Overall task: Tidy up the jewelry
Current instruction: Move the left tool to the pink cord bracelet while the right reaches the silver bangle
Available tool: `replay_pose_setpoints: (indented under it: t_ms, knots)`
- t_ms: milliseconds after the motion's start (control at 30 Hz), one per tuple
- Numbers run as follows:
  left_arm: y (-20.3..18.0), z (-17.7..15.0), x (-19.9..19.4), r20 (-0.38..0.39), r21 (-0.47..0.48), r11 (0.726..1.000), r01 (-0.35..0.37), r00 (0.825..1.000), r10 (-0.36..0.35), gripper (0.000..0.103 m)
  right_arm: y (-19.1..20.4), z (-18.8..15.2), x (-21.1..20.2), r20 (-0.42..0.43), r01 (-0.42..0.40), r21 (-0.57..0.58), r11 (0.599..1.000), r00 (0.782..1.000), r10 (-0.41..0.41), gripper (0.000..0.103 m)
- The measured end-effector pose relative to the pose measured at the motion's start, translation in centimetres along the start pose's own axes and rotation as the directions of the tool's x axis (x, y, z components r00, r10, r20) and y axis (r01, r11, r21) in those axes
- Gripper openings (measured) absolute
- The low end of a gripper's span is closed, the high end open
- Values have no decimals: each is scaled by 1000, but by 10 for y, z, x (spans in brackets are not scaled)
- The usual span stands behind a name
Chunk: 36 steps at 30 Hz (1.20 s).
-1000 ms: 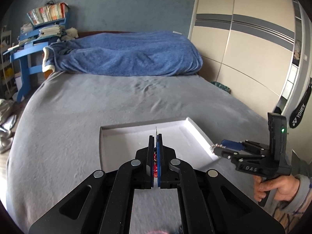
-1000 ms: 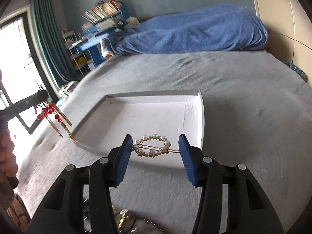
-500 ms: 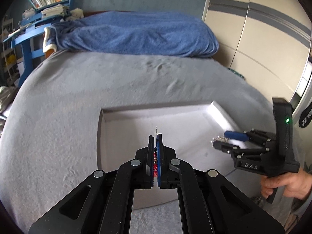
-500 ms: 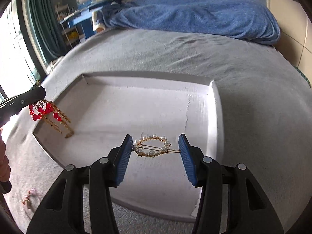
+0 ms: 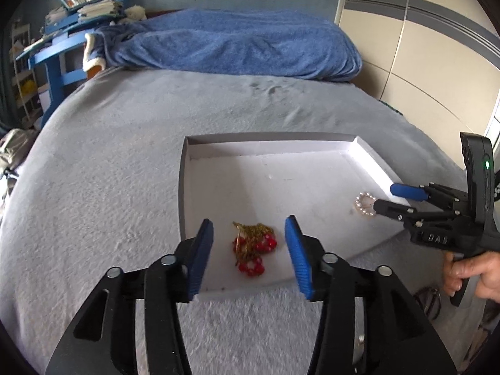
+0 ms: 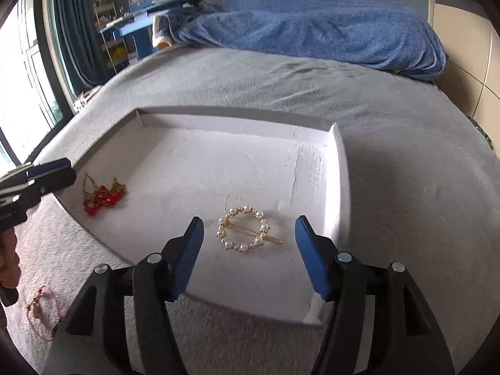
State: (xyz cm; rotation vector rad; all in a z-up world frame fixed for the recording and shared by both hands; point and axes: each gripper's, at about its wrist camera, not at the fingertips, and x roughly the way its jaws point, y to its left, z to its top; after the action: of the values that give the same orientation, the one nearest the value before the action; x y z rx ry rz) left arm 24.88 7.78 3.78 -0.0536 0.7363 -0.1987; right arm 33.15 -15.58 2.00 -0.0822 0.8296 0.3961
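Note:
A shallow white foam tray (image 5: 281,143) (image 6: 237,122) lies on the grey bed. A red-bead and gold-chain ornament (image 5: 252,246) (image 6: 101,197) rests on the tray floor near its front left corner. My left gripper (image 5: 249,247) hovers just over it, its jaws opening, pads clear of the ornament. A round pearl hair clip (image 6: 245,229) (image 5: 364,204) lies on the tray floor near the right wall. My right gripper (image 6: 248,245) (image 5: 387,198) stands over it, jaws opening, pads apart from the clip.
A thin red cord bracelet (image 6: 43,312) lies on the bed in front of the tray's left corner. A dark ringed item (image 5: 428,300) rests on the bed by the person's hand (image 5: 472,272). A blue blanket (image 5: 237,43) is heaped at the bed's head; wardrobe (image 5: 422,50) to the right.
Both grippers came down over the tray. The left jaws opened and the red ornament dropped onto the tray floor. The right jaws widened and the pearl clip now lies on the tray.

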Motion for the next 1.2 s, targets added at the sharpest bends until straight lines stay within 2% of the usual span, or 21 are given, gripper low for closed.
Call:
replay_pose_setpoints:
  t_ms: [233,433,800,900,1067,1200]
  knots:
    - [-5,-30,-39,41,24,1000,-2,999,1,67,-11,-25,-47,81,-28,83,996,997,21,71]
    - [-4,-56,-61,38,6,1000,-7,999,7,69,-16,-58,-75,107,-27,123,992,994,14,79]
    - [0,-100,-83,13,-45,999,-8,1000,8,70,-9,-110,-107,105,-19,141,990,994,4,81]
    - [1,-110,-85,1,-63,998,-11,1000,12,70,-4,-122,-113,107,-14,127,992,994,1,81]
    - [1,-122,-87,-9,-83,996,-16,1000,16,70,17,-138,-121,115,-27,32,999,993,23,80]
    - [-3,-131,-86,-23,-81,996,-26,999,25,70,32,-142,-115,90,-16,-42,999,996,19,70]
